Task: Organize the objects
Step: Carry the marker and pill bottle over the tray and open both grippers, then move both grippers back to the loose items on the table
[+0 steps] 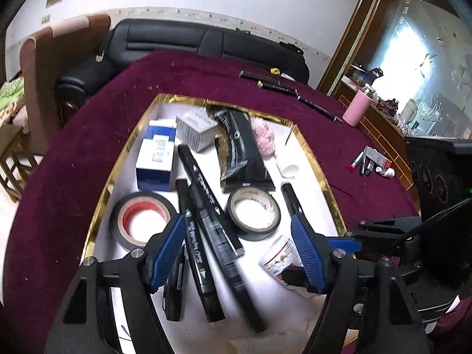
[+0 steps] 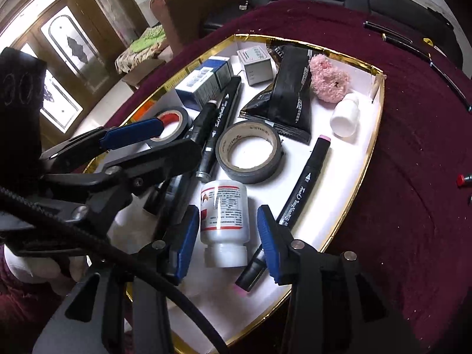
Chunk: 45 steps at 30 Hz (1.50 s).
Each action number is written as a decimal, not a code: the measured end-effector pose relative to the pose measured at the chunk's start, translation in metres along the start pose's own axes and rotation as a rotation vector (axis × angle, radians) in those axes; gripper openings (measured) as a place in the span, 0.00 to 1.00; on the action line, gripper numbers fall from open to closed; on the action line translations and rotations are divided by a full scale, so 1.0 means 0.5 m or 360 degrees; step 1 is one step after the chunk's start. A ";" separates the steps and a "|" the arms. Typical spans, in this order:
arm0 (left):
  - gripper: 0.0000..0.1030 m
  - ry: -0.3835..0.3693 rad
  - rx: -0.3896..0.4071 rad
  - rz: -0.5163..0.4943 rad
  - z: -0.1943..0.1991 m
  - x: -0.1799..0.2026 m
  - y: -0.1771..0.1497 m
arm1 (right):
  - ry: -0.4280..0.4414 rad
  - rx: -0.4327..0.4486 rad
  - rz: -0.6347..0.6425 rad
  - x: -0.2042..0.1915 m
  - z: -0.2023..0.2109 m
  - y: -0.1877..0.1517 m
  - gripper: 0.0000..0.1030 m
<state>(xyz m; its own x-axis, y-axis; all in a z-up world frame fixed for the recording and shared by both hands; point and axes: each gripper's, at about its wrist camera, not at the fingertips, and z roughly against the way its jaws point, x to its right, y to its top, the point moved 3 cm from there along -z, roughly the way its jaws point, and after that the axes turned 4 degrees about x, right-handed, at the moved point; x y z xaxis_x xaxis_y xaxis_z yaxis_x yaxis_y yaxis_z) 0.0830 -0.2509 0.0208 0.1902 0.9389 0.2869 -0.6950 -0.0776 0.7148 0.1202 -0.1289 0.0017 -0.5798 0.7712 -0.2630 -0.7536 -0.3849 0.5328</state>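
1. Maroon cloth (image 1: 73, 153) covers the table, and a white tray with a gold rim (image 1: 124, 147) sits on it, filling the middle of both views.
2. My left gripper (image 1: 236, 242) hangs over the near end of the tray with its blue pads spread wide, pinching nothing; three black markers (image 1: 212, 224) lie between and below its fingers.
3. My right gripper (image 2: 227, 242) is also spread, its pads either side of a white pill bottle (image 2: 224, 215) lying on its side, not touching it as far as I can tell.
4. A pink-tipped marker (image 2: 303, 188) lies just right of that bottle, running under the right pad.
5. Two tape rolls lie mid-tray: a red-cored one (image 1: 141, 221) at left, a grey one (image 1: 253, 209) at centre.
6. Toward the upper part of the tray lie a blue box (image 1: 156, 159), a grey box (image 1: 196, 129), a black pouch (image 1: 242, 153) and a pink fluffy toy (image 2: 329, 82).
7. More pens (image 1: 292, 91) lie on the cloth at upper right.
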 end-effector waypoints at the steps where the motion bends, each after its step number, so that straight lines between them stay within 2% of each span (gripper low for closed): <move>1: 0.66 0.0005 0.0010 -0.0008 0.005 0.003 0.002 | 0.0003 0.0007 -0.0013 0.002 0.003 0.000 0.40; 9: 0.66 0.0159 0.0083 -0.0163 0.035 0.062 0.017 | 0.0021 0.0111 -0.0114 0.034 0.048 -0.002 0.40; 14: 0.66 0.0271 0.0151 -0.0284 0.053 0.114 0.030 | 0.0090 0.0194 -0.0216 0.076 0.086 -0.014 0.40; 15: 0.66 0.0292 0.0165 -0.0313 0.055 0.126 0.033 | 0.0074 0.0220 -0.0235 0.087 0.099 -0.018 0.43; 18: 0.66 0.0372 0.0178 -0.0422 0.054 0.168 0.036 | 0.0069 0.0284 -0.0290 0.120 0.128 -0.031 0.44; 21: 0.66 0.0382 0.0165 -0.0495 0.045 0.209 0.035 | 0.0052 0.0354 -0.0362 0.162 0.162 -0.045 0.44; 27: 0.66 0.0345 0.0127 -0.0653 0.015 0.313 0.030 | 0.0020 0.0458 -0.0591 0.284 0.220 -0.089 0.49; 36: 0.66 0.0276 -0.0001 -0.0872 -0.083 0.470 0.018 | -0.0045 0.0609 -0.0898 0.474 0.305 -0.161 0.49; 41: 0.66 0.0151 -0.0118 -0.0857 -0.163 0.525 0.025 | -0.0165 0.0704 -0.1048 0.589 0.370 -0.191 0.50; 45: 0.66 -0.0005 -0.0227 -0.0776 -0.230 0.550 0.034 | -0.0281 0.0746 -0.1148 0.672 0.411 -0.214 0.53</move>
<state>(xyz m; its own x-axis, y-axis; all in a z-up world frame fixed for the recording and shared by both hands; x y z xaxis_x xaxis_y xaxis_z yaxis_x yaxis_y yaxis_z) 0.0437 0.0444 0.0384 0.5183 0.8533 -0.0565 -0.6125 0.4165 0.6718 0.0697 0.2756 0.0215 0.0745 0.8282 -0.5555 -0.6904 0.4448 0.5706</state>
